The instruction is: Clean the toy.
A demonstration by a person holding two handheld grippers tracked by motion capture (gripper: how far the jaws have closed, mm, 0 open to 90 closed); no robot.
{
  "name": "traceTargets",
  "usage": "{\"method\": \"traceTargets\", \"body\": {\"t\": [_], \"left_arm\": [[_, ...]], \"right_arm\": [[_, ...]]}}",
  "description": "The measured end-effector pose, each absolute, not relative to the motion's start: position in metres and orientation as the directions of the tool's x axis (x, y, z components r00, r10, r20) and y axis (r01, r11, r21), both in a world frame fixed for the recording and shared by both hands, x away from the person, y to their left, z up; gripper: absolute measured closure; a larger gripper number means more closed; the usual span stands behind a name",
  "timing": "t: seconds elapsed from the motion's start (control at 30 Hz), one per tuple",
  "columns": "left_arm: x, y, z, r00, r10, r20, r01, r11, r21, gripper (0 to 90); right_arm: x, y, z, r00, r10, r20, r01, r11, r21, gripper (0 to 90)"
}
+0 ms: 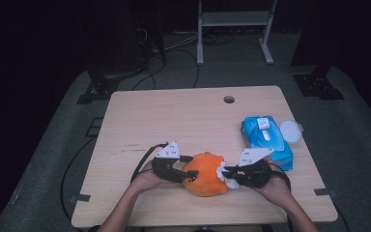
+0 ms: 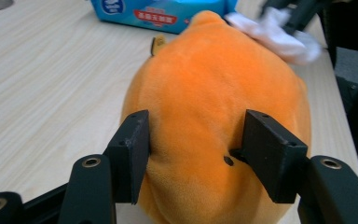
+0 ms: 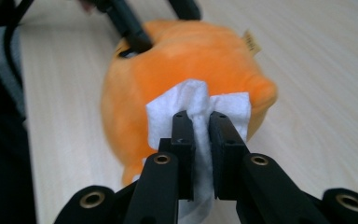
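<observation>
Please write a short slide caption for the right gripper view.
Right hand-held gripper presses a white wipe against an orange plush toy.

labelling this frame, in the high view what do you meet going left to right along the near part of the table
left claw clamped on the toy → orange plush toy → white wipe pinched in the right claw → blue wipes pack → white round lid

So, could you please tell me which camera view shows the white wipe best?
The right gripper view: the white wipe sits centred, pinched between the right gripper jaws against the orange plush toy. The left gripper view shows it blurred at the top; the high view, a small white patch.
</observation>
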State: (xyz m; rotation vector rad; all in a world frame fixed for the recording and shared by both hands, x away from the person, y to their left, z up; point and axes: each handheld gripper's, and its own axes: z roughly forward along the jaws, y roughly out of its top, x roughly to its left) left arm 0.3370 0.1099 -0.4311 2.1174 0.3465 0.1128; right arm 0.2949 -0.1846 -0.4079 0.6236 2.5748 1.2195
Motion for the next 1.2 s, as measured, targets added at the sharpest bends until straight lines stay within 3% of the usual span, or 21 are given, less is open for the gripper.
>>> {"method": "traceTargets", "body": {"t": [0.27,0.63,0.73,0.93,1.1,1.2], "left_arm": [[0.339,0.109,-0.431,0.946,0.316,-0.073,0.234,-0.509,0.828,41.9],[0.338,0.099,-0.431,0.937,0.342,-0.07,0.245,-0.5,0.83,40.3],[0.335,0.095,-0.429,0.938,0.344,-0.033,0.222,-0.525,0.822,40.5],[0.338,0.101,-0.432,0.938,0.339,-0.076,0.247,-0.497,0.832,40.4],[0.334,0.099,-0.43,0.945,0.322,-0.052,0.219,-0.508,0.833,40.2],[0.332,0.096,-0.429,0.956,0.292,-0.04,0.194,-0.52,0.832,40.7]], "right_arm": [[0.297,-0.19,-0.408,-0.86,0.51,-0.02,0.303,0.541,0.785,80.8],[0.261,-0.167,-0.414,-0.921,0.386,-0.043,0.225,0.621,0.751,80.9],[0.265,-0.15,-0.413,-0.921,0.372,-0.112,0.176,0.656,0.734,80.9],[0.271,-0.171,-0.408,-0.883,0.461,-0.094,0.227,0.592,0.773,80.9],[0.281,-0.2,-0.419,-0.841,0.538,-0.053,0.312,0.564,0.765,80.9],[0.285,-0.197,-0.413,-0.835,0.549,-0.041,0.309,0.529,0.791,80.8]]}}
